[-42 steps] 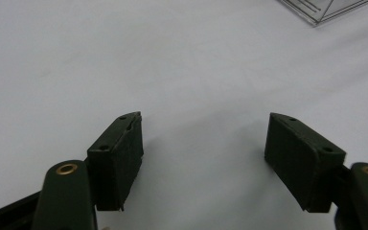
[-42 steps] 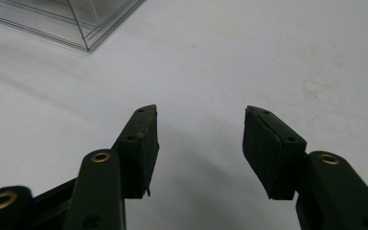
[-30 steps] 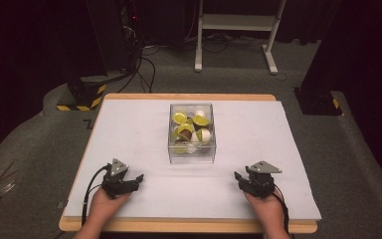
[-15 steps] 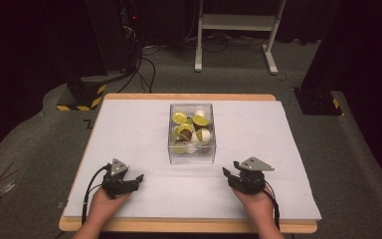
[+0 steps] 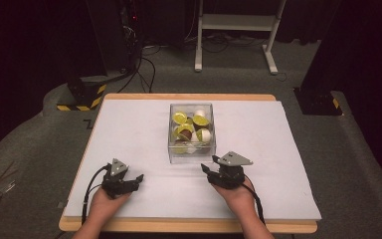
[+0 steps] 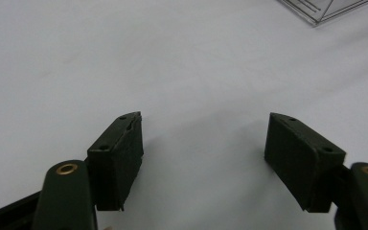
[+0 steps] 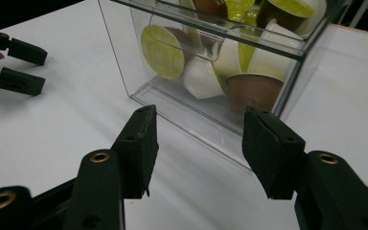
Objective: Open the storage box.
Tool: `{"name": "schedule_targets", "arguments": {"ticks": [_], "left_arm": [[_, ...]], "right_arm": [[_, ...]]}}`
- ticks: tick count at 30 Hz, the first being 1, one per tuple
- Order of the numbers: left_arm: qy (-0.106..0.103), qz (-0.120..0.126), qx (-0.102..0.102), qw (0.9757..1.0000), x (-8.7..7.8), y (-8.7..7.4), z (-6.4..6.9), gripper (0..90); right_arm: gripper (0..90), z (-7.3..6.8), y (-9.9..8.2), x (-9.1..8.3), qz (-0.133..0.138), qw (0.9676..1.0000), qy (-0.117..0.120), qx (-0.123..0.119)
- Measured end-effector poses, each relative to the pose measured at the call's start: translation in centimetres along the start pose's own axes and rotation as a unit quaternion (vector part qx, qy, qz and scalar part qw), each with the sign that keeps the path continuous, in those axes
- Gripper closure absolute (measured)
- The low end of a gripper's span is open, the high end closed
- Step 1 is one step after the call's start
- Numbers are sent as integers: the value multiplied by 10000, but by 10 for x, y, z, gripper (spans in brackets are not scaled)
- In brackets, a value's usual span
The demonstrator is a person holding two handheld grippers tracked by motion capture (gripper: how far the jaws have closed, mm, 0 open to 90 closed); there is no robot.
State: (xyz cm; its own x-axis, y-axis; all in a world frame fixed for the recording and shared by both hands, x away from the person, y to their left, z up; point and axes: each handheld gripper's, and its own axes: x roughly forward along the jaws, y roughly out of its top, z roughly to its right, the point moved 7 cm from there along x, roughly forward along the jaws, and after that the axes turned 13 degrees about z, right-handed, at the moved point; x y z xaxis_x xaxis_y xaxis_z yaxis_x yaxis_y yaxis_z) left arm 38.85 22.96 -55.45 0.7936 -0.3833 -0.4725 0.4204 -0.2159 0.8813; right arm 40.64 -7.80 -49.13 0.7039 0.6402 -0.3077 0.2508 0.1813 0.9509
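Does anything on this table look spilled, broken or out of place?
Nothing stands out. The clear box sits upright on the white table, with the coffee capsules jumbled inside it and none spilled outside.

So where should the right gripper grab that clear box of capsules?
Probably the near wall of the clear box, from above: it stands upright with an open top, so one jaw could drop inside that rim and one outside. The right gripper is open, facing its near corner; the whole box looks too wide to span.
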Motion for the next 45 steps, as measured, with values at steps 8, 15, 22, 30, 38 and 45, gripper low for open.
{"name": "schedule_targets", "arguments": {"ticks": [8,15,22,30,38,45], "left_arm": [[11,7,7,10000,0,0,0,304],[7,12,-17,10000,0,0,0,304],[5,5,-8,10000,0,0,0,304],[4,5,-18,10000,0,0,0,301],[3,7,-21,10000,0,0,0,300],[3,8,-20,10000,0,0,0,300]], "right_arm": [[523,-1,5,17,101,9999,49,5],[545,3,9,29,201,9998,32,64],[546,4,11,37,287,9995,23,96],[583,6,12,44,322,9993,126,123],[614,5,13,49,354,9991,219,99],[630,6,13,53,378,9987,302,147]]}}
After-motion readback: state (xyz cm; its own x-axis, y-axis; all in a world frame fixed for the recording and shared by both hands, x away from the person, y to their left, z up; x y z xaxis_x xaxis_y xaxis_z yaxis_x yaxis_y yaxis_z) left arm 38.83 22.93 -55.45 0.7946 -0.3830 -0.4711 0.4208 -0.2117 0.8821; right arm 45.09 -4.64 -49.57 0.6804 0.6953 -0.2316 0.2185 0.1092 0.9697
